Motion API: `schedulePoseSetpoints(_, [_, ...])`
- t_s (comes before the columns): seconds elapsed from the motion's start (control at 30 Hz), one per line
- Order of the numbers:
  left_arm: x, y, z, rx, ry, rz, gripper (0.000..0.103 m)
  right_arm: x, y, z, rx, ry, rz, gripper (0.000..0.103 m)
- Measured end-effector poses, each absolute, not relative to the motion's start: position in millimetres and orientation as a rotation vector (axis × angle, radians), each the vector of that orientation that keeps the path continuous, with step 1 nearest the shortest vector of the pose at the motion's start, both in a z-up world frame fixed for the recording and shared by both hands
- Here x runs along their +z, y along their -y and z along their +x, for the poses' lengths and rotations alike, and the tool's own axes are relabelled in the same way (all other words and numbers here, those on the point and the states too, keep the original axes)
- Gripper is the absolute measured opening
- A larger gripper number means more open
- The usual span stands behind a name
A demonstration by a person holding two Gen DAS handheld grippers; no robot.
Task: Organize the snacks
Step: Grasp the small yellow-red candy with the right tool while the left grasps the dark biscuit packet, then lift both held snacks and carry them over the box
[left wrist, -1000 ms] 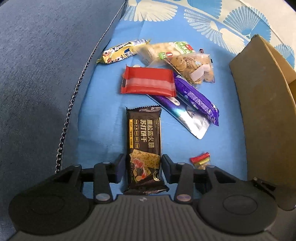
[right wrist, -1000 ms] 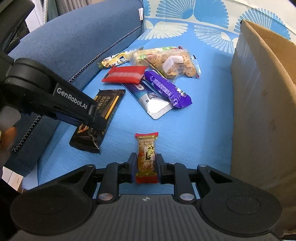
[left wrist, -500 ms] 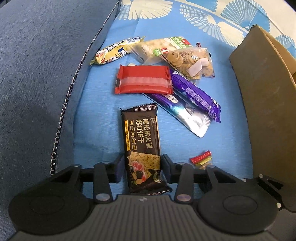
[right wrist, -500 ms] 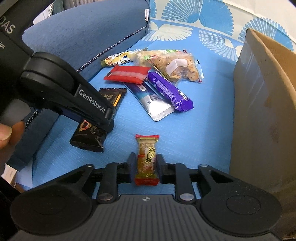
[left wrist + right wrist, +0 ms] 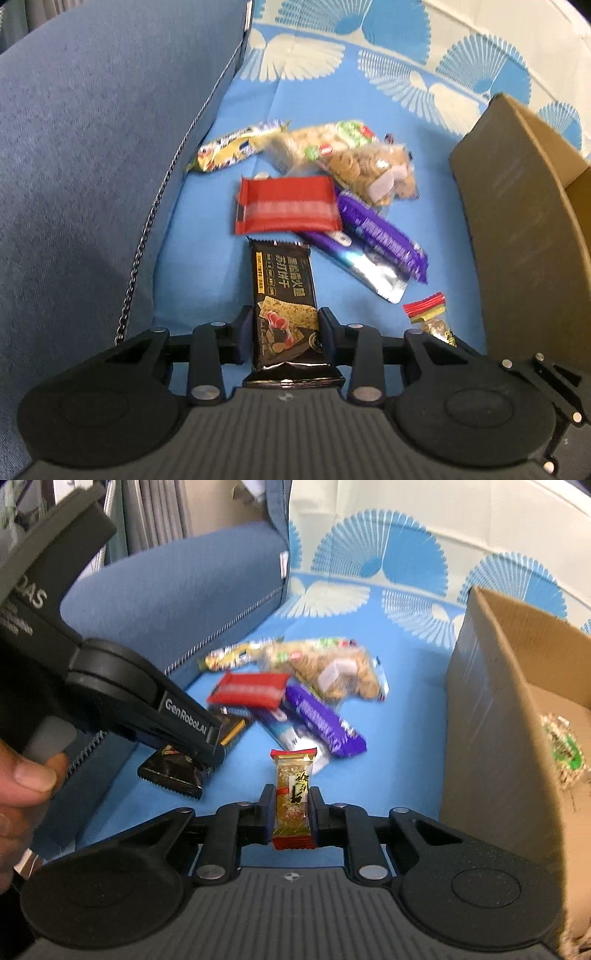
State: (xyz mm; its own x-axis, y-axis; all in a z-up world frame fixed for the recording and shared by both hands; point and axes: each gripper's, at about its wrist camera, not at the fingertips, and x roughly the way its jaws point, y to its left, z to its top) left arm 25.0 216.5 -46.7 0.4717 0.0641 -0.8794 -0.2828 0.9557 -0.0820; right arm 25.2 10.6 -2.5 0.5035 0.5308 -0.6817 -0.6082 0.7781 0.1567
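Note:
My left gripper (image 5: 286, 326) is shut on a black cracker packet (image 5: 283, 295) and holds it above the blue cloth; it also shows in the right wrist view (image 5: 173, 771). My right gripper (image 5: 292, 805) is shut on a small gold candy bar with red ends (image 5: 293, 794), also seen in the left wrist view (image 5: 430, 319). A pile of snacks lies ahead: a red packet (image 5: 286, 208), a purple bar (image 5: 384, 236), a silver-blue pouch (image 5: 373, 273), cookie bags (image 5: 369, 166) and a yellow bar (image 5: 236, 149).
An open cardboard box (image 5: 509, 716) stands on the right, its wall (image 5: 517, 236) close to both grippers, with a green-printed bag (image 5: 563, 749) inside. A blue sofa arm (image 5: 92, 166) rises on the left.
Both grippers have lifted with their snacks, and the views have tilted up. The box interior has come into the right wrist view.

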Motion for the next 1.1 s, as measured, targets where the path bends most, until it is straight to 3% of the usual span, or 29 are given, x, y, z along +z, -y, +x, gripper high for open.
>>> schedulePoseSetpoints(0.23, [-37, -215, 26, 0.205, -0.993, -0.231, 0.037, 7, -7, 20, 0.698, -0.714, -0.089, 0.019])
schedulePoseSetpoints(0.37, [-27, -218, 24, 0.197, -0.921, -0.257, 0.016, 13, -6, 16, 0.694, -0.672, -0.078, 0.019])
schedulePoseSetpoints(0.57, [-37, -224, 30, 0.183, -0.973, -0.313, 0.016, 23, -3, 13, 0.686, -0.626, -0.045, 0.019])
schedulePoseSetpoints(0.63, [-42, -231, 31, 0.197, -0.998, -0.353, 0.021, 21, -4, 13, 0.680, -0.632, -0.044, 0.019])
schedulePoseSetpoints(0.7, [-46, -233, 32, 0.194, -1.018, -0.373, 0.034, 19, -4, 14, 0.675, -0.648, -0.040, 0.019])
schedulePoseSetpoints(0.77, [-51, -229, 34, 0.208, -1.056, -0.343, 0.062, 18, -4, 15, 0.670, -0.658, -0.041, 0.019])
schedulePoseSetpoints(1.1, [-78, -199, 49, 0.205, -1.133, -0.151, 0.061, 18, -4, 18, 0.663, -0.666, -0.031, 0.019])
